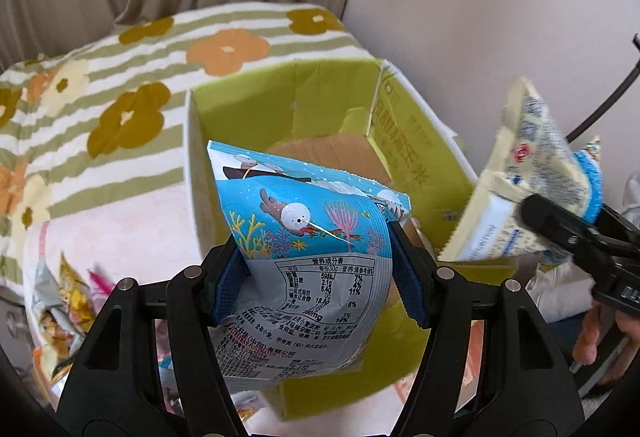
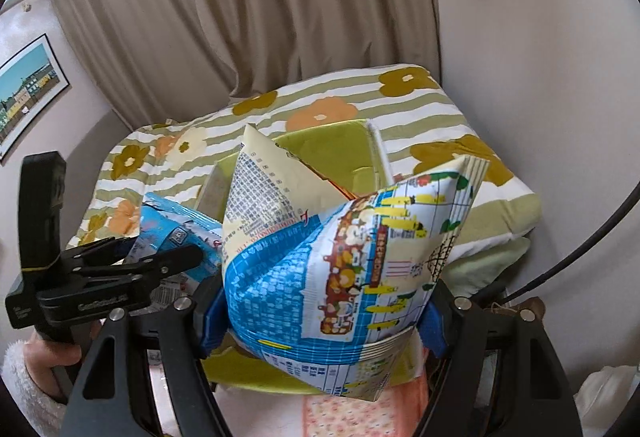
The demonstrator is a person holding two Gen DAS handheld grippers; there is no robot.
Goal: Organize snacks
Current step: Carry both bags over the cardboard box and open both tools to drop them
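left gripper [image 1: 316, 265] pinches blue snack bag [image 1: 304, 221].

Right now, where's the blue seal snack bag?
The blue seal snack bag is clamped in the left gripper, above the open green box, left of the cream bag.

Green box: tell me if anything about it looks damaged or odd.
The green box has a creased, dented back wall, and one inner flap hangs bent inward over the brown bottom. It looks worn, not torn. Nothing appears spilled from it.
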